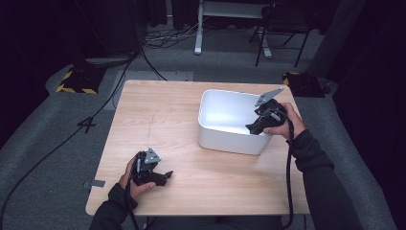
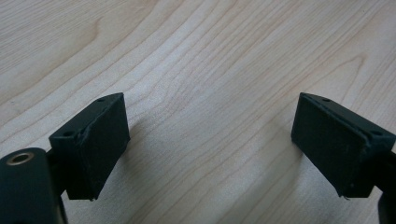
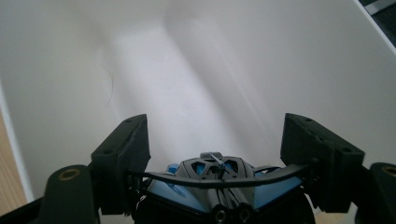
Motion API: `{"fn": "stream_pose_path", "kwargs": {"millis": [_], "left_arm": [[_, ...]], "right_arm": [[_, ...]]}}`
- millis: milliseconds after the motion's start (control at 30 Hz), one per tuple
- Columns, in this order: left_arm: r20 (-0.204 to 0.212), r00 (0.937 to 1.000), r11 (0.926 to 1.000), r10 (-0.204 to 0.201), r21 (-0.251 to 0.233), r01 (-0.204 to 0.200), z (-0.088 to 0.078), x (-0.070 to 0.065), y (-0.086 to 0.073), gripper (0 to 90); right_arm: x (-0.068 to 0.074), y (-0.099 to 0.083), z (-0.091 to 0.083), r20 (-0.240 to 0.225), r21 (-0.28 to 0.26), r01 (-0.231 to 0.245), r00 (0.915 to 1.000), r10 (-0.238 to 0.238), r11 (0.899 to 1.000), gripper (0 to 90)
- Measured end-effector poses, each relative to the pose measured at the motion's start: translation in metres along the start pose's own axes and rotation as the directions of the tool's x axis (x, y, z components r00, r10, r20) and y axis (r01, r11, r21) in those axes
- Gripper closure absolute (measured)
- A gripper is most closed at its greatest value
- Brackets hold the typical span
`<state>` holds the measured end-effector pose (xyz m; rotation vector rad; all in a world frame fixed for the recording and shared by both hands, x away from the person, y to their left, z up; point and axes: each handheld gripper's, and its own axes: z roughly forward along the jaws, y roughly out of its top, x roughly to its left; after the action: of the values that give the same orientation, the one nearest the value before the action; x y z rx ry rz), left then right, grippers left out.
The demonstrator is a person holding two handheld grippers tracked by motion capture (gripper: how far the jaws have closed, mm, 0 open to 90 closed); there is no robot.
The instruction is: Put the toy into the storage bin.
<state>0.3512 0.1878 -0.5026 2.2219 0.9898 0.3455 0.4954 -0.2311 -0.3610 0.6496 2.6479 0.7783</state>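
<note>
A white plastic bin (image 1: 229, 140) stands on the right half of the wooden table (image 1: 163, 115). My right gripper (image 1: 252, 128) tilts down into the bin over its near right corner. In the right gripper view the bin's white inside (image 3: 233, 56) lies ahead, and my right gripper (image 3: 215, 149) is shut on a black-and-blue object (image 3: 215, 179), whose thin black bar runs from pad to pad. What that object is I cannot tell. My left gripper (image 1: 167, 176) rests low at the table's near left. Seen in its own view, my left gripper (image 2: 210, 140) is open over bare wood.
Beyond the table lie grey carpet and loose cables (image 1: 158, 38). A black chair (image 1: 282, 24) and a white desk leg (image 1: 198, 28) stand at the back. A yellow-and-black striped block (image 1: 76, 82) sits on the floor at left, and a dark box (image 1: 302, 84) at right.
</note>
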Motion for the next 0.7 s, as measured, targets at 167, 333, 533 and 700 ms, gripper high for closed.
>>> {"fn": "stream_pose_path", "kwargs": {"millis": [167, 333, 533, 700], "left_arm": [[0.0, 1.0, 1.0, 0.0, 0.0, 0.0, 0.0, 0.0, 0.0, 11.6], [0.0, 1.0, 1.0, 0.0, 0.0, 0.0, 0.0, 0.0, 0.0, 11.6], [0.0, 1.0, 1.0, 0.0, 0.0, 0.0, 0.0, 0.0, 0.0, 11.6], [0.0, 1.0, 1.0, 0.0, 0.0, 0.0, 0.0, 0.0, 0.0, 11.6]], "right_arm": [[-0.004, -0.006, 0.0, -0.007, 0.004, 0.001, 1.0, -0.001, 1.0, 24.5], [-0.007, -0.011, -0.002, -0.009, -0.004, -0.013, 0.9999, 0.013, 1.0, 24.5], [-0.009, -0.016, -0.003, -0.004, 0.005, -0.035, 0.9994, 0.035, 0.999, 24.5], [-0.009, -0.017, -0.003, 0.001, 0.015, -0.038, 0.9993, 0.038, 0.999, 24.5]]}}
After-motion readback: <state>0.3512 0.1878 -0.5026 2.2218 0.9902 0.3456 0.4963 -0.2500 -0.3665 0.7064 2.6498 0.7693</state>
